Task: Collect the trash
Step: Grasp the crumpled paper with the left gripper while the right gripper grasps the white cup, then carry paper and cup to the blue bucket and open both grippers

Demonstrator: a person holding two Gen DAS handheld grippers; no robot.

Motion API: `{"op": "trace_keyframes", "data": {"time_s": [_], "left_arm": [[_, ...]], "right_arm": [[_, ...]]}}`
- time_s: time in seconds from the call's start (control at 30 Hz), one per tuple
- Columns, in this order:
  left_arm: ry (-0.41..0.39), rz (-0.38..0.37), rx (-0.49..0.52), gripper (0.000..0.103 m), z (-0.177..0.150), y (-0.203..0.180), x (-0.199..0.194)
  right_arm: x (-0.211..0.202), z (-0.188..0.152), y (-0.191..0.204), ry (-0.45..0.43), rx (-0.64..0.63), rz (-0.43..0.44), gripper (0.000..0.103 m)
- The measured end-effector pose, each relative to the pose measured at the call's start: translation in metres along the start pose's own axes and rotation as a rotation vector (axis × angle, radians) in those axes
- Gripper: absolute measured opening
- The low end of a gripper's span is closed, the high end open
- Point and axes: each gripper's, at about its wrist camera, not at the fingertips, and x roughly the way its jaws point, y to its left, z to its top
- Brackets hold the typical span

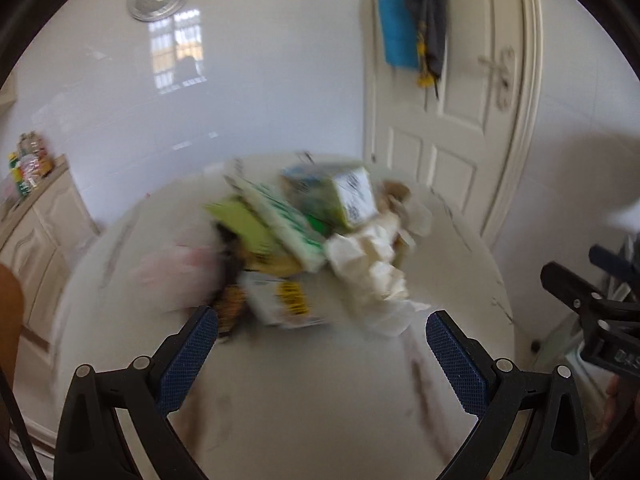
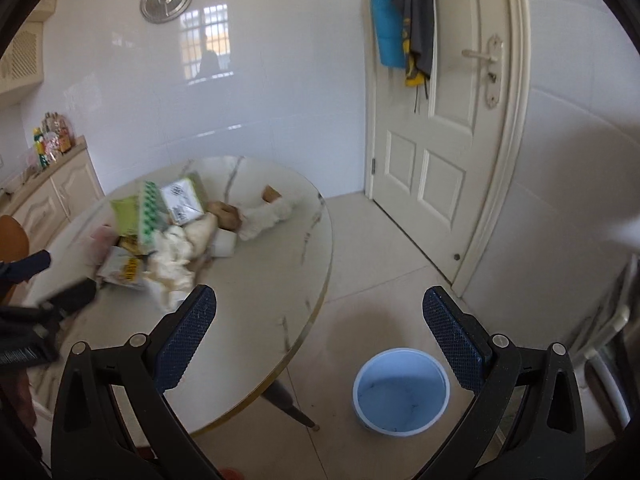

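A heap of trash (image 1: 312, 240) lies on the round white marble table (image 1: 280, 400): green and white cartons, a yellow-printed wrapper, crumpled white paper and a pink bag. The left wrist view is blurred. My left gripper (image 1: 322, 350) is open and empty just in front of the heap. The heap also shows in the right wrist view (image 2: 176, 228). My right gripper (image 2: 320, 334) is open and empty, held above the table's right edge (image 2: 316, 304). A blue bin (image 2: 400, 392) stands on the floor to the right of the table.
A white door (image 2: 444, 120) with hanging clothes (image 2: 404, 16) is at the back right. A cream cabinet (image 2: 52, 196) with bottles on top stands at the left wall. A table leg (image 2: 292, 408) reaches toward the bin. A brown chair back (image 2: 12, 240) is at the left.
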Motion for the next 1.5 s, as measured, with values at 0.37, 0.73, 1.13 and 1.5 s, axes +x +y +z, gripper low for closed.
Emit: {"op": "trace_keyframes", "data": {"time_s": [0.37,0.73,1.13,1.5], "left_arm": [[0.085,-0.045,-0.020,0.063,0.047,0.003,0.080],[0.041,-0.146,-0.069,0.030,0.028,0.059,0.041],[0.011,-0.153,-0.095,0.030,0.001,0.087,-0.007],[-0.014,-0.196,-0.078,0.030,0.006,0.070,-0.023]], "right_arm": [[0.050,0.012,-0.015,0.039,0.002,0.059,0.103],[0.099,0.028,0.041,0.157,-0.080,0.252,0.103],[0.134,0.041,0.085,0.233,-0.184,0.272,0.055],[0.093,0.027,0.078,0.199,-0.166,0.365,0.021]]}}
